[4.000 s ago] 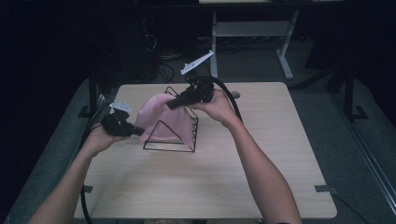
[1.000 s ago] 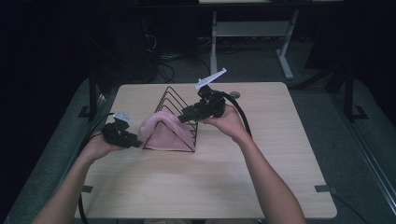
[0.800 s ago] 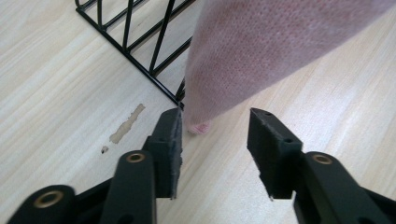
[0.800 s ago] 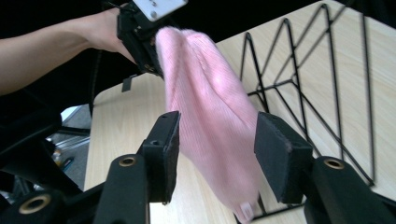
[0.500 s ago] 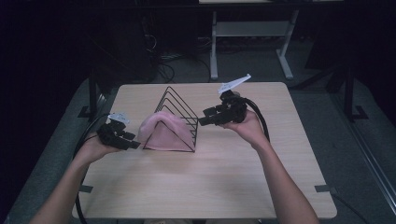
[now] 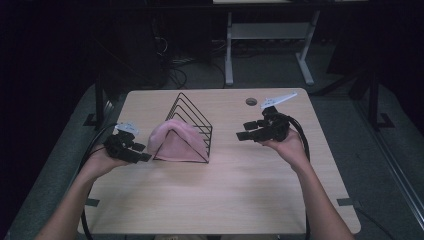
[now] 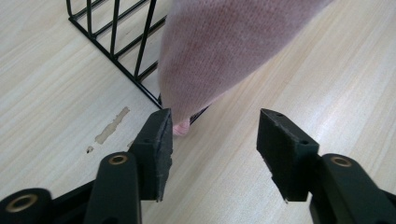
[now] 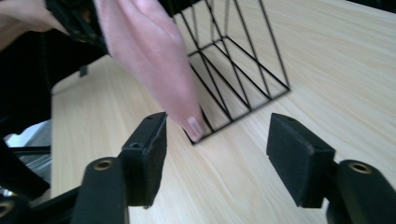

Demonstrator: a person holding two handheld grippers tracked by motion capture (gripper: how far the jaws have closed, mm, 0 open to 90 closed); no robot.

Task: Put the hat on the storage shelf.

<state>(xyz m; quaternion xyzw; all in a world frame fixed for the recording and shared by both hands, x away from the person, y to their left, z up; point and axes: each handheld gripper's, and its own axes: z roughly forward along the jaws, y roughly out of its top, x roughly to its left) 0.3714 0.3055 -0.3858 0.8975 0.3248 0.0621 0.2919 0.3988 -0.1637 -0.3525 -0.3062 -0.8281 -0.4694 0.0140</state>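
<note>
Pink cloth (image 6: 176, 141) now draped over wire rack (image 6: 192, 120); left gripper (image 6: 139, 152) and right gripper (image 6: 245, 134) withdrawn, jaws just opened, empty.

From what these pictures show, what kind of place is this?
Probably a lab or workshop set up for recording. A pale wooden table stands in a dark room, loose cables lie on the floor behind it, and a white desk frame stands beyond.

Cloth (image 6: 176, 140) draped on wire rack (image 6: 192, 117) — table's (image 6: 220, 200) left half.
</note>
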